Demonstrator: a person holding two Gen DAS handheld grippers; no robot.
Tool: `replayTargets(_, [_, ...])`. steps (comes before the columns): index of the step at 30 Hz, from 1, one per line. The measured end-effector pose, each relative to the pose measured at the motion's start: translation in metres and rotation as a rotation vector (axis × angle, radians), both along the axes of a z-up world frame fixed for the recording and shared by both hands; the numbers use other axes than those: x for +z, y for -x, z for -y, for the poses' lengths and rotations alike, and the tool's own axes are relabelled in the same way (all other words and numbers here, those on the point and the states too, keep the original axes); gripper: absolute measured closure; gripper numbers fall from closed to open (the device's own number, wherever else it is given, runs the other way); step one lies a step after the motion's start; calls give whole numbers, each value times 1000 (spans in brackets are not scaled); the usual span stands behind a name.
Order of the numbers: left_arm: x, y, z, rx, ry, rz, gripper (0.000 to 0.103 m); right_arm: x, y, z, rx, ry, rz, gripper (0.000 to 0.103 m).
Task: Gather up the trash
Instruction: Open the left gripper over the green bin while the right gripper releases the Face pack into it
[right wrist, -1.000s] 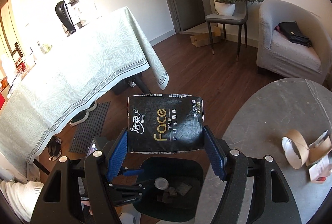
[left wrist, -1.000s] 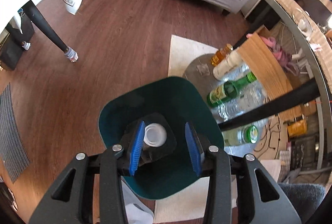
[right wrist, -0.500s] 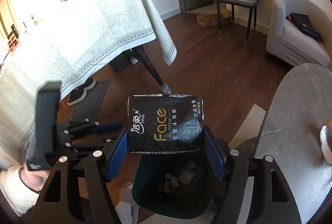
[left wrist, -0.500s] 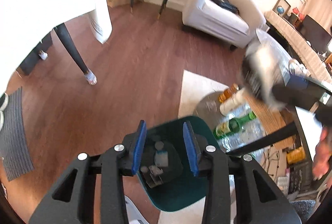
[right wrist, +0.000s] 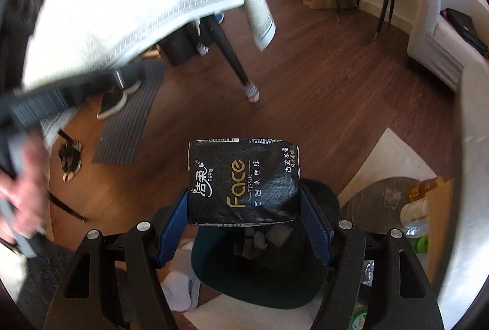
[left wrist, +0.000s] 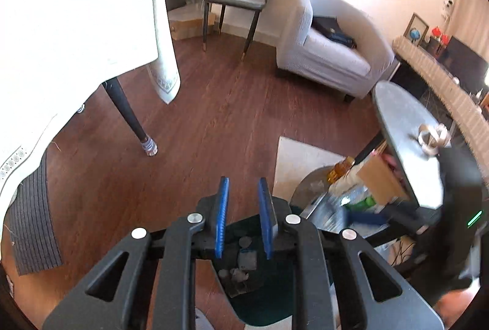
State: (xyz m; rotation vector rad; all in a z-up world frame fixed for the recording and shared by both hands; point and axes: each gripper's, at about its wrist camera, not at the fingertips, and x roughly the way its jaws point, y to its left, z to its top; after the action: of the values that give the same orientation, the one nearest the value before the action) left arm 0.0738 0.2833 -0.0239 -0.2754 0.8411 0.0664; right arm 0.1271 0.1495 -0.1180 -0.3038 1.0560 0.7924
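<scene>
Dark green plastic bin fills the lower centre of the right wrist view, scraps already lying in it. Directly above it our right gripper clamps the black, crinkly soft tissue pack by its two short sides; we judge it light, squashy and slippery. Our left gripper hangs narrow-jawed, holding nothing.
</scene>
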Motion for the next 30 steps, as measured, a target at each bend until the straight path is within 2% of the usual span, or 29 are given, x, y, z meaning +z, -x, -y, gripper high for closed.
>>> replayTargets(9, [33,0,6,10,33,85,85,-59,13,-1,33,148,-54,32])
replayTargets(17, [43,-6,22,-2,62,111,85,-77,20,7,47,232,-56,29])
replayTargets(23, [49,-13,34,-20,68,126,85,-70,28,14,55,209,-61,29])
replayTargets(30, [57,-17,46,-25,62,145,85,-19,36,24,73,57,-37,29])
